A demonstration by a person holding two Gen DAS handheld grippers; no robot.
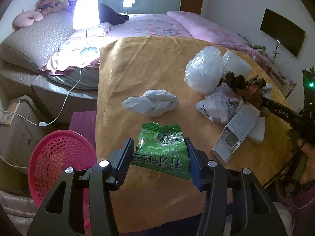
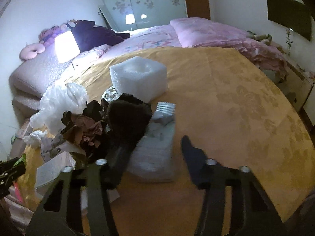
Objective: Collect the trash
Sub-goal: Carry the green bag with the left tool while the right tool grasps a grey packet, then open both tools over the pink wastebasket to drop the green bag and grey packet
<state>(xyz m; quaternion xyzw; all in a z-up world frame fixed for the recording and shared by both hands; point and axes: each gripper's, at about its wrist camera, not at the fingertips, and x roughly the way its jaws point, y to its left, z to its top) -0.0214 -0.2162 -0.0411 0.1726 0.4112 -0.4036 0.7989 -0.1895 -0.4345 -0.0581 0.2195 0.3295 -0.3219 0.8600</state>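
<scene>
Jaws of the left gripper (image 1: 158, 155) were partly closed on a green snack packet (image 1: 162, 152), one pad pressed against each side edge, the packet held just above the yellow-clothed worktop (image 1: 137, 68). A red mesh basket (image 1: 59, 161) sat low beside the worktop's left edge, near this gripper.

Further along the cloth lay a crumpled white plastic bag (image 1: 152, 104), apart from the packet. To its right the rest of the trash was heaped together: a larger clear plastic bag (image 1: 202, 72), a printed white bag (image 1: 218, 106), a clump of dried brown leaves and petals (image 1: 242, 82), an open white carton (image 1: 234, 135) lying on its side, and a white foam block (image 1: 236, 63) behind them.

From the right wrist view the right gripper (image 2: 151, 147) hung over that heap, its fingers blurred. Its jaws stood moderately apart, the left finger (image 2: 118, 157) against the dark leaves (image 2: 88, 125), the right finger (image 2: 191, 149) over bare cloth. A flat white padded packet (image 2: 155, 155) lay on the worktop between them, and I could not tell whether the pads pressed on anything. A small silver sachet (image 2: 165, 112) rested just beyond it, in front of the foam block (image 2: 137, 76).

In the left wrist view the person's right hand (image 1: 303, 157) gripped the handle of the right gripper at the frame's edge. A lit lamp (image 1: 85, 13) stood on the bed (image 1: 157, 27) behind the worktop.
</scene>
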